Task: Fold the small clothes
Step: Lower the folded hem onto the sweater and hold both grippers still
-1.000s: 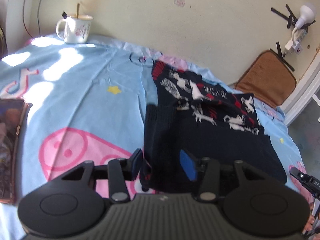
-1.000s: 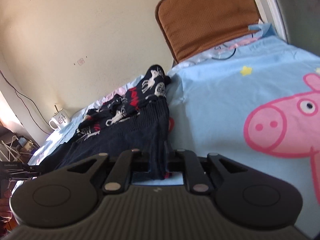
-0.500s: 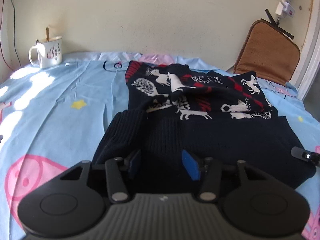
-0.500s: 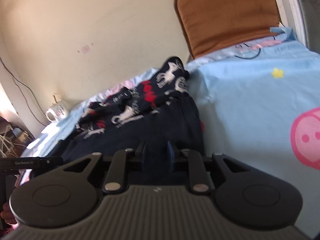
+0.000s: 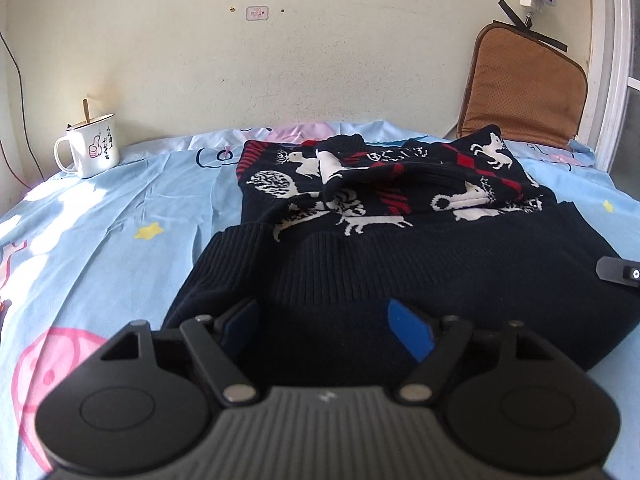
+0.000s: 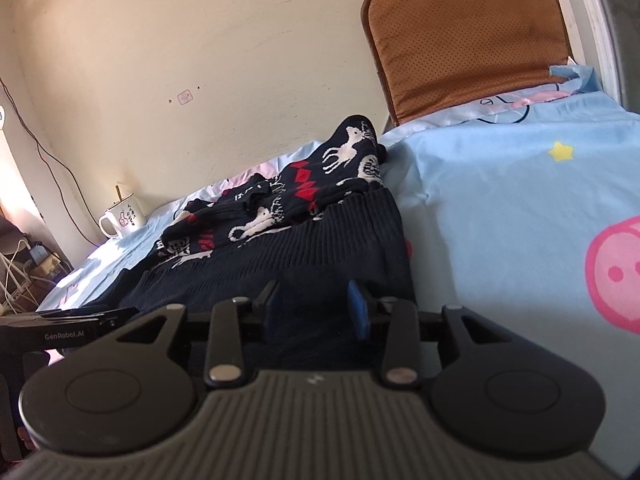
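Your navy patterned knit sweater [image 5: 400, 248] lay folded on the bed, long axis running left-right, ribbed hem nearest; both grippers' fingers [image 5: 408, 332] [image 6: 358, 312] had just been opening, released.

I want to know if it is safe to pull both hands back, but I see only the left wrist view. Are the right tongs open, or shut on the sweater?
Observer: Open. The right tongs have just been opening; their blue pads stand apart, with the dark ribbed hem of the sweater between them, and they do not seem to press on it.
Operator: What is on the sheet to the right of the sweater?
Observer: Only the sheet itself, with a big pink pig print.
Operator: And at the far left, past the bed?
Observer: Below the mug, white cables and plugs lie off the bed's edge.
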Demonstrator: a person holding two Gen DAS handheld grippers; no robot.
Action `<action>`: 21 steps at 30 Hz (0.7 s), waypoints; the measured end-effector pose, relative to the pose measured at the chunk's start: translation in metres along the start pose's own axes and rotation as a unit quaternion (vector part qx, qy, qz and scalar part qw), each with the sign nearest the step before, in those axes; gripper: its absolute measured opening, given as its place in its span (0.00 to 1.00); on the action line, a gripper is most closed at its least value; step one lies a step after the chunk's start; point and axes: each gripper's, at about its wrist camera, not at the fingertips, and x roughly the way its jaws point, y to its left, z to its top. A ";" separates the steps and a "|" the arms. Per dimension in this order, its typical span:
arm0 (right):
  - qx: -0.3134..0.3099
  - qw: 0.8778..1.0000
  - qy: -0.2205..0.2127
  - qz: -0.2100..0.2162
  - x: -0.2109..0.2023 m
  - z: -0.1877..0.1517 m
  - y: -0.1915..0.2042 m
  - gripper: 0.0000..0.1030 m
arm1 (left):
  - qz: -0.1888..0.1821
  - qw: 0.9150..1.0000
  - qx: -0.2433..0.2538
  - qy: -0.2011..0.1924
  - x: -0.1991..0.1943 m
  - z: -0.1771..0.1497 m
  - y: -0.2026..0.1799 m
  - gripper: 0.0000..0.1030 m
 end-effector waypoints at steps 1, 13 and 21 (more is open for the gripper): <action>0.003 1.000 0.000 0.002 0.000 0.000 -0.001 0.40 | 0.000 1.000 0.000 0.000 0.000 0.000 0.000 0.72; 0.003 1.000 0.000 0.003 0.001 0.000 -0.002 0.40 | 0.014 1.000 0.002 0.000 0.001 -0.001 -0.001 0.80; 0.003 1.000 0.000 0.003 0.001 0.001 -0.002 0.40 | 0.002 1.000 0.006 0.005 0.001 -0.001 -0.002 1.00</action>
